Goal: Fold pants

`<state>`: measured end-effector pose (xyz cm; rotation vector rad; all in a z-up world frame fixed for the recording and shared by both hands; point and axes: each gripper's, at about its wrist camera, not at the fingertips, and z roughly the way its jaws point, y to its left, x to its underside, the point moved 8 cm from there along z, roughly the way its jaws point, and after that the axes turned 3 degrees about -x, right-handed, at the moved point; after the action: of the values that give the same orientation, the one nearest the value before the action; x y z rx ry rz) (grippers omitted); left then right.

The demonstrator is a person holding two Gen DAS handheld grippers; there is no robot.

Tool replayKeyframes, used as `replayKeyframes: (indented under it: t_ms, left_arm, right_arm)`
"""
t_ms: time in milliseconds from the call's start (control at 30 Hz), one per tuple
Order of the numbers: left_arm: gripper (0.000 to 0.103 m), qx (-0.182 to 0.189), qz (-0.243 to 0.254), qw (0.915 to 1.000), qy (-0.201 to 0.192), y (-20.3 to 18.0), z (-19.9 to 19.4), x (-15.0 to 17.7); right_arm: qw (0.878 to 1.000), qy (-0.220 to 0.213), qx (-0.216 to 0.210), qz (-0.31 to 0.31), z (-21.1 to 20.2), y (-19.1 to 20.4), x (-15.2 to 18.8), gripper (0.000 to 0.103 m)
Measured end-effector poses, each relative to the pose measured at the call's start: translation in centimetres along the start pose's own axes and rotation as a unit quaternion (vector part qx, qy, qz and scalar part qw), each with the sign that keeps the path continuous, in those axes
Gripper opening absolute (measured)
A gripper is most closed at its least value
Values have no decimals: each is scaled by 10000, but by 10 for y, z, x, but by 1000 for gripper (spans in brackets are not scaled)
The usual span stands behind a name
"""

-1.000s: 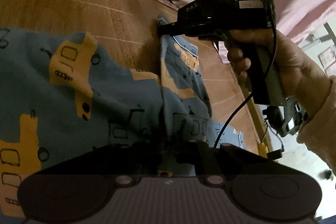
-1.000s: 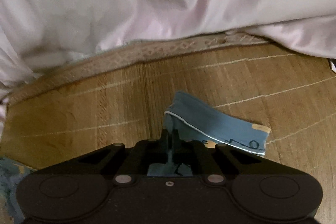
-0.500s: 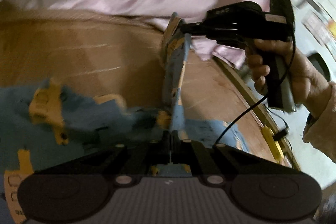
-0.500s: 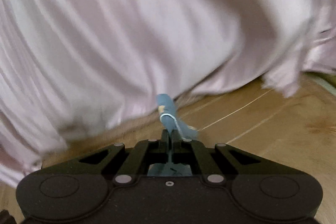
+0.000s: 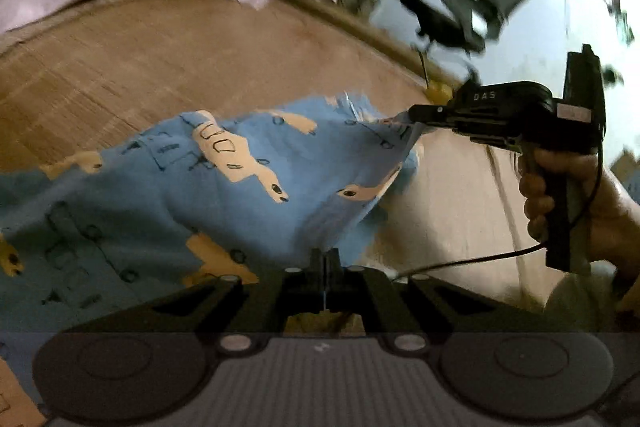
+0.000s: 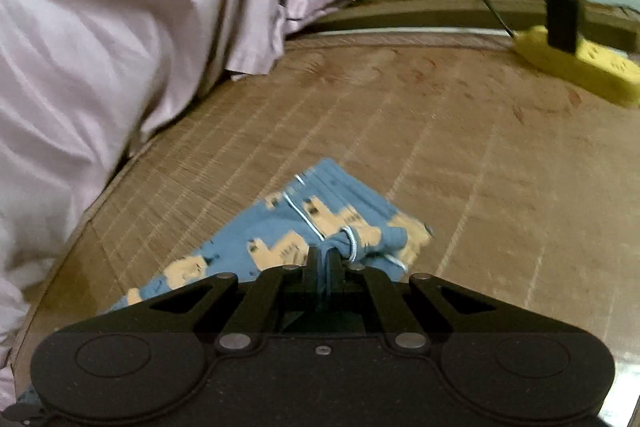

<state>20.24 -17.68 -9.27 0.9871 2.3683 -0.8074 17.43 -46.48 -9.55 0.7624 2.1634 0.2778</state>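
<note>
The blue pants with a tan animal print (image 5: 256, 183) are lifted off the woven mat (image 5: 168, 67) and stretched between both grippers. My left gripper (image 5: 325, 255) is shut on the near edge of the fabric. My right gripper (image 5: 416, 115) is at the right in the left wrist view, shut on the pants' far corner. In the right wrist view my right gripper (image 6: 324, 255) pinches the bunched waistband end with its white drawstring (image 6: 352, 241), and the pants (image 6: 280, 239) trail down to the left.
A pale pink sheet (image 6: 120, 47) is heaped along the mat's far and left side. A yellow power strip (image 6: 576, 67) with a black plug lies at the mat's far right edge. An office chair (image 5: 480, 3) stands beyond the bed.
Both grippers have swung to the right with the pants. The fabric, hanging narrow and vertical before, is now spread wide between them. The views now face the room's edge.
</note>
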Motion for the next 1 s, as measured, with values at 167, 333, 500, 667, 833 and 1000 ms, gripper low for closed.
replayKeyframes:
  t_ms: [167,333,500,667,833,1000]
  left_arm:
    - [0,-19,299,9989,368,-3,8,3]
    - [6,151,409,9968,676,4,8,-20]
    - [18,191,864,9928,809,0,11,-58]
    - [64,291,1290,9891,644,-18,44,-123]
    - [75,507,1861,9802,438,-51,99,-160]
    - [61,613,1785,9792,752,-55,150,-172]
  right_arm:
    - [9999,125,-4,48,1,-10,7,3]
    - [9987,217,-123,451,-1,-28,11,16]
    - [9976,141,-150,654,-1,-33,9,38]
    - [9979,76,-147,624,1,-39,5,48]
    - [9976,73,-159,676,4,-44,4,48]
    - [9971,35,-175,741,6,-48,2,39]
